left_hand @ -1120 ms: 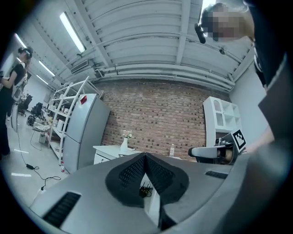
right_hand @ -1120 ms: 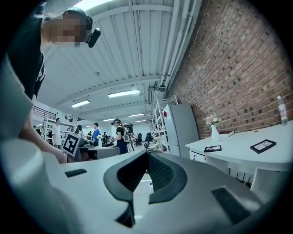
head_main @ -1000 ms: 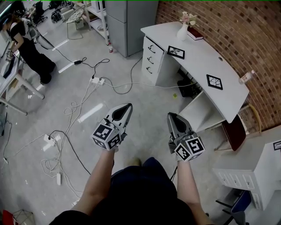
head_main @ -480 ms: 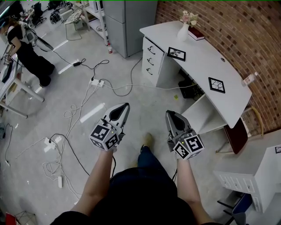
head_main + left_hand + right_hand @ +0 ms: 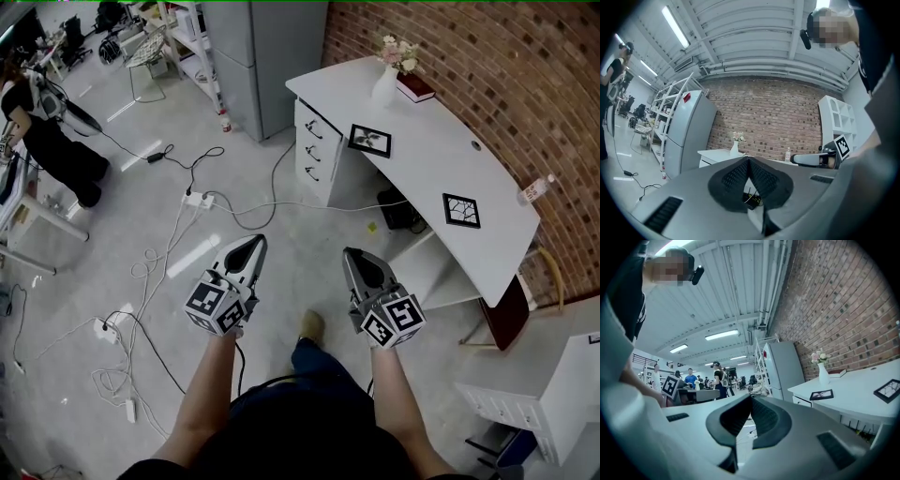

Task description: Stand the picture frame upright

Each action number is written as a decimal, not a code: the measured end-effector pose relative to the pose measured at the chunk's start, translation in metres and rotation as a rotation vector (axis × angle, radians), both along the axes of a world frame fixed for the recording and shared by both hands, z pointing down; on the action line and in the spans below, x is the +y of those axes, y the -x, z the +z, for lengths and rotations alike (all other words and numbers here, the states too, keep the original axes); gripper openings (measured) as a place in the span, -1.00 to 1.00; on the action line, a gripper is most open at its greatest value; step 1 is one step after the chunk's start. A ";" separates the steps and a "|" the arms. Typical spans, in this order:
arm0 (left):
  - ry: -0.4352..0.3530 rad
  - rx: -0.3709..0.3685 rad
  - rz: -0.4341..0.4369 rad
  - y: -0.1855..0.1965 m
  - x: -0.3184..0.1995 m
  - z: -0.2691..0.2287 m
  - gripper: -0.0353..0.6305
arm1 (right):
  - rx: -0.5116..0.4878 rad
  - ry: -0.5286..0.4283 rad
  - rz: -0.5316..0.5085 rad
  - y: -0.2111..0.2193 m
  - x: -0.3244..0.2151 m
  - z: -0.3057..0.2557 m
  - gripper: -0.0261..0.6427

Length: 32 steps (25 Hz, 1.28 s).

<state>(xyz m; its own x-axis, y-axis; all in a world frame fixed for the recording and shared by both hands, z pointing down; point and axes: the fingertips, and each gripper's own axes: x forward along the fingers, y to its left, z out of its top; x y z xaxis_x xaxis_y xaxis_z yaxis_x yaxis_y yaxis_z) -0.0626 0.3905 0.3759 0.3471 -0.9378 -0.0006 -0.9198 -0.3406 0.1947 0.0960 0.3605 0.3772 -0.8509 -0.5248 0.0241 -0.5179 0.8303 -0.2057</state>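
Two picture frames, both lying flat on the white desk (image 5: 427, 173): first picture frame (image 5: 370, 141) above the drawer unit (image 5: 314, 150), close to the desk's front edge; second picture frame (image 5: 461, 210) further along the curve, also near the front edge, well apart from the first. One vase (image 5: 385, 86) with flowers and one dark red book (image 5: 415, 87) stand together at the far end of the desk, beyond the first frame; one bottle (image 5: 534, 190) lies at the back edge against the brick wall (image 5: 487, 66); the desktop between the two frames is bare.

Left gripper (image 5: 251, 248) and right gripper (image 5: 356, 261), one in each hand, are held over the floor side by side, well short of the desk and pointing towards it; both are clenched with the jaws pressed together and nothing between them.

Open concrete floor (image 5: 300, 225) lies between the grippers and the desk's front edge; loose cables (image 5: 155, 258) and power strips run across the floor on the left. One chair (image 5: 504, 289) is tucked at the desk's near end; one white cabinet (image 5: 553, 398) stands at lower right; one tall grey cabinet (image 5: 253, 52) stands beyond the drawer unit; one person (image 5: 42, 122) stands at far left.
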 end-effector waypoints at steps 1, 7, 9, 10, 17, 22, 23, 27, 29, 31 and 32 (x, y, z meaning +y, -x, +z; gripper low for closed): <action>0.002 0.002 0.002 0.001 -0.011 0.001 -0.89 | -0.001 0.000 0.002 0.001 -0.011 0.000 -0.92; 0.006 0.006 0.022 -0.001 -0.072 0.004 -0.89 | -0.020 0.027 0.025 0.000 -0.070 0.007 -0.92; 0.008 0.009 0.025 -0.002 -0.092 0.005 -0.89 | -0.019 0.033 0.027 -0.001 -0.087 0.010 -0.92; 0.010 0.009 0.028 -0.004 -0.101 0.006 -0.89 | -0.018 0.036 0.028 -0.002 -0.095 0.011 -0.92; 0.020 0.003 0.054 -0.015 -0.158 0.009 -0.89 | -0.022 0.047 0.053 -0.012 -0.152 0.016 -0.92; 0.008 0.002 0.058 -0.020 -0.191 0.008 -0.89 | -0.022 0.042 0.061 -0.018 -0.185 0.017 -0.92; 0.009 0.001 0.061 -0.022 -0.196 0.008 -0.89 | -0.023 0.043 0.065 -0.019 -0.190 0.018 -0.92; 0.031 -0.007 0.075 -0.025 -0.208 0.015 -0.89 | -0.026 0.062 0.072 -0.019 -0.202 0.024 -0.92; 0.043 -0.014 0.083 -0.027 -0.212 0.018 -0.89 | -0.031 0.076 0.074 -0.018 -0.207 0.027 -0.92; 0.053 -0.016 0.085 -0.027 -0.217 0.021 -0.89 | -0.030 0.084 0.072 -0.017 -0.211 0.030 -0.92; 0.056 -0.015 0.084 -0.026 -0.220 0.023 -0.89 | -0.029 0.085 0.071 -0.016 -0.213 0.031 -0.92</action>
<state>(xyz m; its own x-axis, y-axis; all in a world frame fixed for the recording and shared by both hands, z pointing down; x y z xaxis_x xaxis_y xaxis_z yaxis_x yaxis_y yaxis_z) -0.0368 0.1702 0.3987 0.4239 -0.9039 0.0567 -0.8916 -0.4055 0.2016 0.1124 0.1478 0.4081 -0.8125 -0.5810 0.0476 -0.5679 0.7705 -0.2895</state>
